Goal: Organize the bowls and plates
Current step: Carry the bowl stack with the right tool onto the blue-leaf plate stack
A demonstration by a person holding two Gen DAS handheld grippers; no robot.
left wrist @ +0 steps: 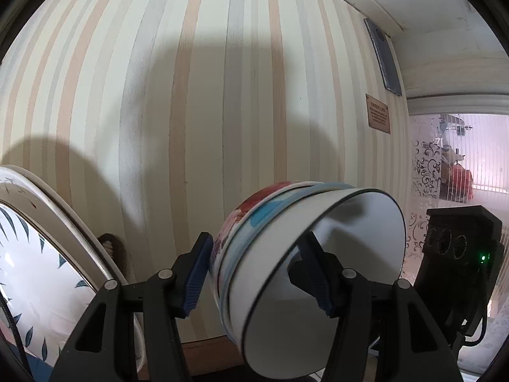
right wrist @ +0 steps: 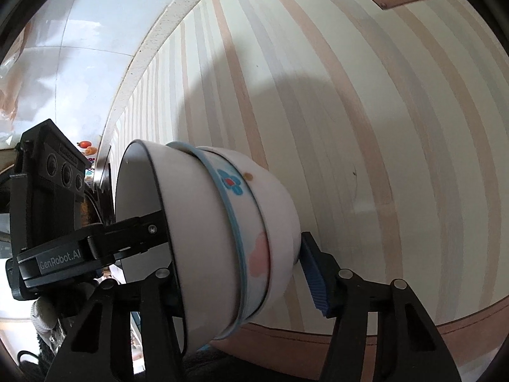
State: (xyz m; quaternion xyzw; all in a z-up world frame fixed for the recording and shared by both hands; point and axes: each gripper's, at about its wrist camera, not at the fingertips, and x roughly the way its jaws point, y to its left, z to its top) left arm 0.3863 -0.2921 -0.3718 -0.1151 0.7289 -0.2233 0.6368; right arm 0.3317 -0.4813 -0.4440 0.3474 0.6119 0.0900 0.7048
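The nested bowls, three by the look of the rims, hang tipped on their side in the air before the striped wall, with the white inside of the innermost one turned toward the left wrist camera. Both tongs have hold of the stack at once: the left tongs stand about half open with one blue pad against the flowered outer wall and the other inside the mouth, and the right tongs grip likewise, one finger hidden behind the rim and one blue pad at the base of the outermost bowl. Gathering the bowls into one stack looks done; setting it down is left, and no landing place shows here. A leaf-patterned plate leans at the left edge of the left view, probably part of the plates, though whether those are sorted cannot be told. A small brown plaque hangs on the wall, and a patterned curtain lies further right. Nothing visibly blocks the stack, but the wall is close behind it.
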